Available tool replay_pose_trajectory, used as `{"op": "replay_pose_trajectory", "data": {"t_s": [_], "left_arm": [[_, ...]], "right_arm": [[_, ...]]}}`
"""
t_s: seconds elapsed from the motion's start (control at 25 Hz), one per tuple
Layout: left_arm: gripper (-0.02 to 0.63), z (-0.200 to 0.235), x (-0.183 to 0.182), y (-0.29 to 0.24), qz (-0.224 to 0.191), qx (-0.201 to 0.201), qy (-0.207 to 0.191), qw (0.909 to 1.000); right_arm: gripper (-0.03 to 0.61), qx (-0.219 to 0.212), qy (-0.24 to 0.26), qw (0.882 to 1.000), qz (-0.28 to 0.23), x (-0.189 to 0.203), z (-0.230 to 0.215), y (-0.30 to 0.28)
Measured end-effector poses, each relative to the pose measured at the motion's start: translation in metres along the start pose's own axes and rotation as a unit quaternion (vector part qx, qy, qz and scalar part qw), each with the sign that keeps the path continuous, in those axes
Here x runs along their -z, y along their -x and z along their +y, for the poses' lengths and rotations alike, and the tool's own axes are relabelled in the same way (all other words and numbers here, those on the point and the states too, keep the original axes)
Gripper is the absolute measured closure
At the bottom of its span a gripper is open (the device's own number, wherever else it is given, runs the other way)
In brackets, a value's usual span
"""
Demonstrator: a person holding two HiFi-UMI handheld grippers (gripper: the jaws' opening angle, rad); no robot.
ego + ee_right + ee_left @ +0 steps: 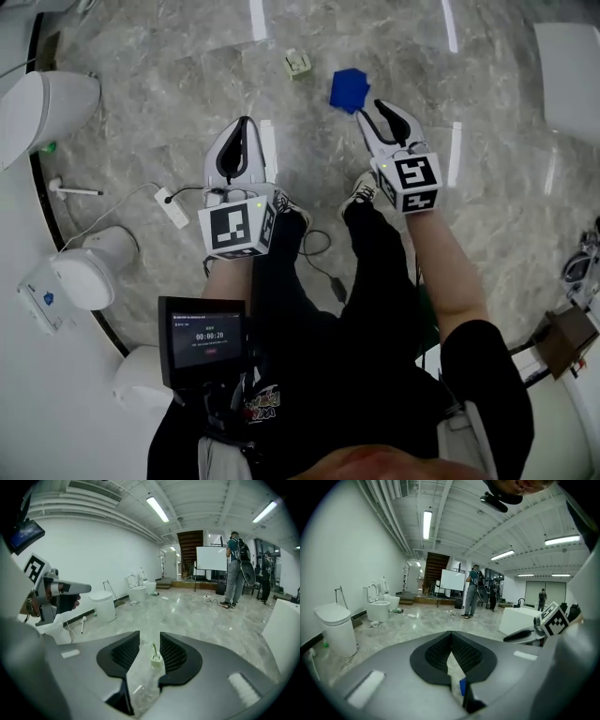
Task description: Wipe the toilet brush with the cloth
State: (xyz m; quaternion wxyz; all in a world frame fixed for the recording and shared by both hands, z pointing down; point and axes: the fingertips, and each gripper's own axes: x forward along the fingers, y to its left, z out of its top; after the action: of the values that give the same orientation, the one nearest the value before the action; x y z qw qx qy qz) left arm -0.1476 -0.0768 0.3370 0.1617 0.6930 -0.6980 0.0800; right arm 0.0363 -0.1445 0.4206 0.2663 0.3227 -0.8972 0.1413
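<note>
Left gripper view: left gripper (449, 633) jaws together, empty; right gripper (150, 638) jaws apart, empty.

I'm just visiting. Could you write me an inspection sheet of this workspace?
Surface: grey marble floor, glossy.
Job's things: blue cloth and small cream brush holder with a stick, both on floor, apart.
Clutter: white long-handled tool by white toilet.
Grippers: left gripper shut, empty; right gripper open, empty.
Cables: white power strip with lead; black cable near feet.
Surroundings: people, whiteboard in background.
</note>
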Motion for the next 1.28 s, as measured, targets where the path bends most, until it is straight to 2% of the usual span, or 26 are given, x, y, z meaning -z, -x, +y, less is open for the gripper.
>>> {"op": "replay_pose_trajectory", "data": {"t_s": [0.12, 0.28, 0.44, 0.6, 0.76, 0.96, 1.12, 1.28], "left_arm": [[0.604, -0.012, -0.055, 0.025, 0.008, 0.01, 0.014, 0.9998], [0.604, -0.031, -0.115, 0.065, -0.004, 0.025, 0.009, 0.9996], [0.604, -0.046, -0.163, 0.108, -0.021, 0.036, -0.011, 0.9991], [0.604, -0.069, -0.196, 0.127, -0.03, 0.051, -0.019, 0.9981], [0.604, -0.075, -0.202, 0.141, -0.033, 0.073, -0.036, 0.9961], [0.606, -0.07, -0.202, 0.162, -0.016, 0.1, -0.015, 0.9947], [0.606, -0.089, -0.198, 0.2, -0.031, 0.105, -0.038, 0.9933], [0.606, -0.108, -0.213, 0.216, -0.041, 0.092, -0.031, 0.9945]], "right_arm": [[0.44, 0.007, -0.008, 1.0, -0.015, -0.058, 0.011, 0.039], [0.44, 0.015, 0.002, 0.999, -0.041, -0.119, 0.025, 0.097], [0.439, 0.03, 0.005, 0.998, -0.061, -0.159, 0.044, 0.15], [0.438, 0.042, -0.008, 0.996, -0.082, -0.184, 0.041, 0.192], [0.439, 0.057, -0.016, 0.992, -0.108, -0.195, 0.053, 0.223], [0.439, 0.062, -0.023, 0.989, -0.133, -0.203, 0.079, 0.246], [0.438, 0.035, -0.026, 0.989, -0.14, -0.188, 0.101, 0.27], [0.437, 0.002, -0.019, 0.989, -0.143, -0.197, 0.103, 0.279]]}}
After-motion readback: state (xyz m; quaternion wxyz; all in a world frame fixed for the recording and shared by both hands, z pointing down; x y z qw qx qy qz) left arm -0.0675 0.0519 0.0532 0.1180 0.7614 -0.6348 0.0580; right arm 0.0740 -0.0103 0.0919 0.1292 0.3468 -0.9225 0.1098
